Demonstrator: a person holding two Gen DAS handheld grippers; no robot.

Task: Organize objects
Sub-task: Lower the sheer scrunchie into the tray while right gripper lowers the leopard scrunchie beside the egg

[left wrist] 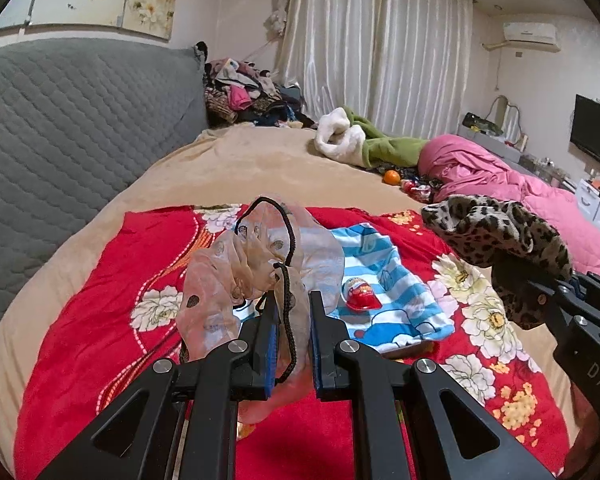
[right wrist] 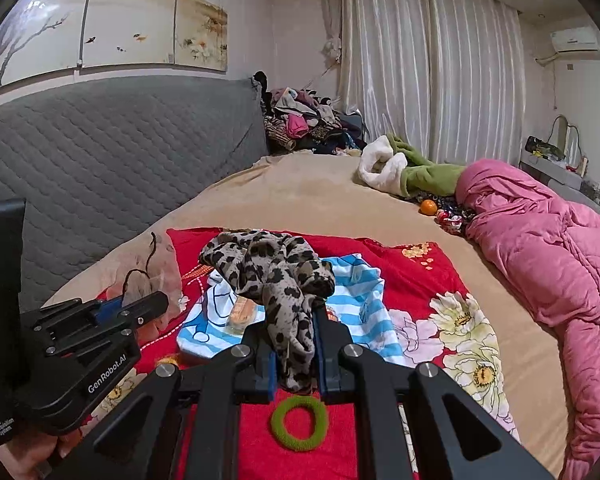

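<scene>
Sheer peach fabric, a thin pouch (left wrist: 256, 264) with a black drawstring (left wrist: 286, 300), was pinched between the closed jaws of the left claw (left wrist: 293, 312) and hung lifted above the red flowered blanket (left wrist: 112, 280). Just beyond that claw and a little to its right, a red toy egg (left wrist: 362, 294) lay on a blue-and-white striped cloth (left wrist: 396, 300) spread over the blanket. The right claw (right wrist: 294, 322) was closed on a leopard-print scarf (right wrist: 272, 272), whose bunched folds rose ahead of its fingertips while a tail hung down between the fingers. Directly beneath the right claw, a green hair tie (right wrist: 299, 424) rested on the blanket. Left of the right claw, the left claw (right wrist: 140, 308) was level with it, carrying the pouch (right wrist: 156, 272). Far ahead and to the right, an orange (right wrist: 428, 207) sat near a pink quilt (right wrist: 540, 240) on the tan bedspread (right wrist: 300, 200).
</scene>
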